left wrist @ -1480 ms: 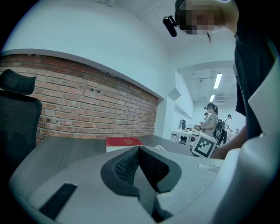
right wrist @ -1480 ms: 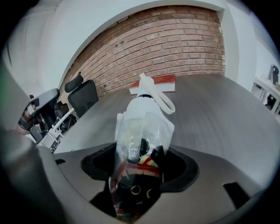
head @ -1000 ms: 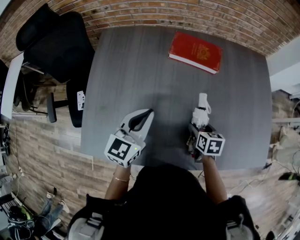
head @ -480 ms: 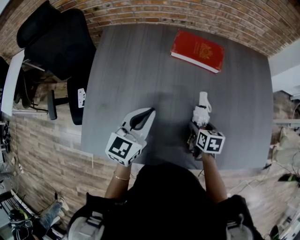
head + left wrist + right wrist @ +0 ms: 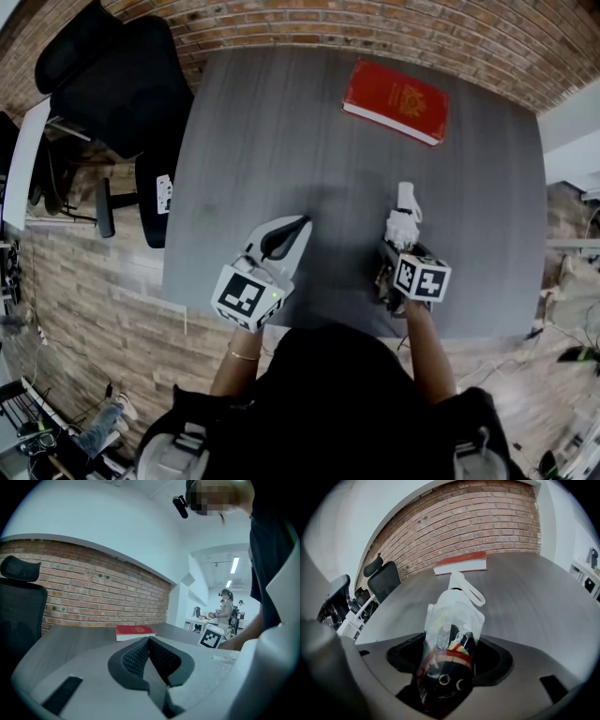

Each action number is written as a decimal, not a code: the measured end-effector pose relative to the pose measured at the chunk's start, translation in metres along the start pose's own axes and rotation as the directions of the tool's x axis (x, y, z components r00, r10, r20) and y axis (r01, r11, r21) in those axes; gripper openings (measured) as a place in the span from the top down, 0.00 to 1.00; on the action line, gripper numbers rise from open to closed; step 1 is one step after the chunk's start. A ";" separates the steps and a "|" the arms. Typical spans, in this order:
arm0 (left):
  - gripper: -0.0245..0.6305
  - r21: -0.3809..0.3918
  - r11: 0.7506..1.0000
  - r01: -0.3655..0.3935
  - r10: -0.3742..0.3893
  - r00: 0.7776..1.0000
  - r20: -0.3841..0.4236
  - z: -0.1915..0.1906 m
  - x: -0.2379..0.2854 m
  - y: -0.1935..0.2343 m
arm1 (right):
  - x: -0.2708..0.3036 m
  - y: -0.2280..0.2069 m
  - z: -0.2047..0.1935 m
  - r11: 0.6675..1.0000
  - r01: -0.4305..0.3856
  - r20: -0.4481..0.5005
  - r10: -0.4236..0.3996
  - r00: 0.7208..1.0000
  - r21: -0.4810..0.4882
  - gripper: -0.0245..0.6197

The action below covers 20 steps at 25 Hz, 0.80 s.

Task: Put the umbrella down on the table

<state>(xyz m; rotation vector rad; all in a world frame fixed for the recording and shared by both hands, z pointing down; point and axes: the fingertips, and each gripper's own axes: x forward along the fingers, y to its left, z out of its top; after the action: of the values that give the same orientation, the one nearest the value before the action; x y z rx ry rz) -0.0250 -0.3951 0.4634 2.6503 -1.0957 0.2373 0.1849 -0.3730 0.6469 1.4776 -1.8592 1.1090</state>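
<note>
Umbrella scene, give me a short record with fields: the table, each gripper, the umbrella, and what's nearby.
grey wood-grain table: red hardcover book lying at its far edge
right gripper: shut on the dark folded umbrella in a clear plastic sleeve, angled downward
left gripper: shut, empty
umbrella tip: contact with the table cannot be told
beside table: black office chair

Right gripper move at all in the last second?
No. The right gripper, shut on the umbrella, keeps the same offset from the red book and the near edge of the table.
</note>
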 end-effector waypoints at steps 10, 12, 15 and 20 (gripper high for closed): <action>0.97 0.003 1.000 0.004 -0.004 1.000 -0.001 -0.003 0.000 -0.001 | 0.005 -0.001 -0.001 1.000 -0.016 -0.012 0.016 1.000 0.005 0.48; 0.97 0.005 1.000 0.011 -0.011 1.000 -0.001 -0.002 0.000 -0.003 | 0.004 -0.001 -0.001 1.000 -0.021 -0.013 0.021 1.000 0.009 0.48; 0.97 0.007 1.000 0.014 -0.014 1.000 -0.002 -0.001 0.000 -0.005 | 0.004 0.000 -0.001 1.000 -0.025 -0.016 0.025 1.000 0.011 0.47; 0.97 0.012 1.000 0.009 -0.009 1.000 0.001 0.002 -0.003 -0.005 | 0.003 0.001 0.001 1.000 -0.026 -0.019 0.026 0.999 0.009 0.45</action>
<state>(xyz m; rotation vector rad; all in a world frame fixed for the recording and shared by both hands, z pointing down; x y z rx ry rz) -0.0232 -0.3903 0.4603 2.6655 -1.0864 0.2421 0.1834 -0.3750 0.6489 1.4464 -1.8681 1.1405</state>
